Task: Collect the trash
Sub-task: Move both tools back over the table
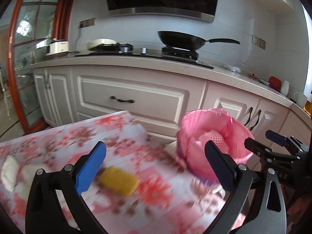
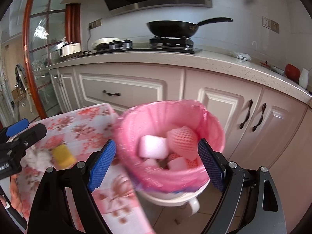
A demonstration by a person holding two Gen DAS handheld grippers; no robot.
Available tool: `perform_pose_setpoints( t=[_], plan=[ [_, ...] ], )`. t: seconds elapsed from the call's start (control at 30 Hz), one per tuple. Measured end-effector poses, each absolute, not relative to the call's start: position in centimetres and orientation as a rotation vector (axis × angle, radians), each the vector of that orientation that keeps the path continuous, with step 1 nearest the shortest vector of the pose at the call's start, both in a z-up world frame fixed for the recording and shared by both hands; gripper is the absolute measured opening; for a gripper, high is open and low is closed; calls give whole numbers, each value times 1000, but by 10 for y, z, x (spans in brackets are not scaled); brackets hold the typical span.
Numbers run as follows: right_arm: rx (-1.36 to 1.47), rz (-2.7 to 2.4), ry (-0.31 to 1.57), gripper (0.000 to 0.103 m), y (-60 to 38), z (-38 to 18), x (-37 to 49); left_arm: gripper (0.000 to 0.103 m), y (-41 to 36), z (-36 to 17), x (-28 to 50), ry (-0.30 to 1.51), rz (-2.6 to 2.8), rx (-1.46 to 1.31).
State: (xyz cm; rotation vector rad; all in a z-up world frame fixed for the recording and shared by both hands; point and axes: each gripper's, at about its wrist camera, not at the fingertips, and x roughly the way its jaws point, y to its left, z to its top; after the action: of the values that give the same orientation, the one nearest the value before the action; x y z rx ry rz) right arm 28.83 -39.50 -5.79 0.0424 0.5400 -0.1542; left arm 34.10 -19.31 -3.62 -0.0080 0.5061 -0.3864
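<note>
Right wrist view: right tool (image 2: 157,162) wide, empty, over pink-lined bin (image 2: 214,124); floral worktop (image 2: 81,128) at 9 o'clock; left tool (image 1: 156,161) wide, empty; kitchen cabinets (image 2: 124,89) behind.

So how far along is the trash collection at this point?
Partly done: the pink-lined bin already holds white foam pieces and pink net sleeves. Nothing is in hand; both grippers' jaws stand open and empty. Left on the table: a yellow sponge and white wads.
</note>
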Motion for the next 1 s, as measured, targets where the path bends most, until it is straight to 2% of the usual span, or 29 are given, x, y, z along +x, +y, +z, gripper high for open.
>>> perform_pose_setpoints(
  t=[0.47, 1.0],
  plan=[
    [-7, -73, 534, 83, -303, -40, 231, 98, -76, -21, 246, 474, -263, -53],
    [-111, 38, 570, 83, -218, -49, 218, 98, 19, -42, 204, 493, -125, -120]
  ],
)
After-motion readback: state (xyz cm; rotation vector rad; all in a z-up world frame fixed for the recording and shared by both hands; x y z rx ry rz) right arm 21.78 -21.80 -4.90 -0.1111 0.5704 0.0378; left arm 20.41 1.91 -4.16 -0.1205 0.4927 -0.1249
